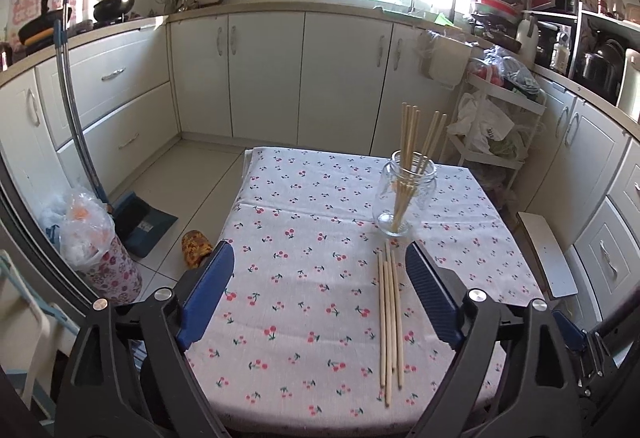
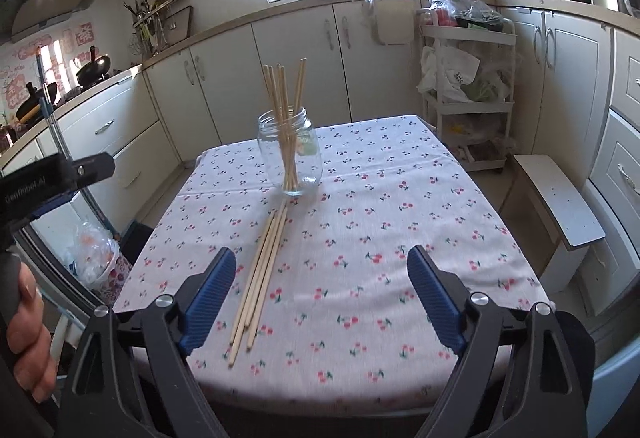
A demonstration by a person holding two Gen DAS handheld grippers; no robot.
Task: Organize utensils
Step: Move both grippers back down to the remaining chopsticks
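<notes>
Both the left gripper (image 1: pixel 320 294) and right gripper (image 2: pixel 322 294) hover with jaws wide and empty over the cherry-print clothed table (image 2: pixel 400 238), so next comes gripping the loose pale wooden chopsticks (image 2: pixel 262 270) lying before the clear glass jar (image 2: pixel 290 153) already holding several

- We see a clear, glossy glass jar (image 1: pixel 404 193).
- We see pale bare wooden chopsticks (image 1: pixel 390 322), matt and smooth.
- We see a matt woven tablecloth (image 1: pixel 304 278) with a cherry print.
- We see ribbed blue pads on matt black plastic on the right gripper (image 2: pixel 322 294), with shiny metal rivets.
</notes>
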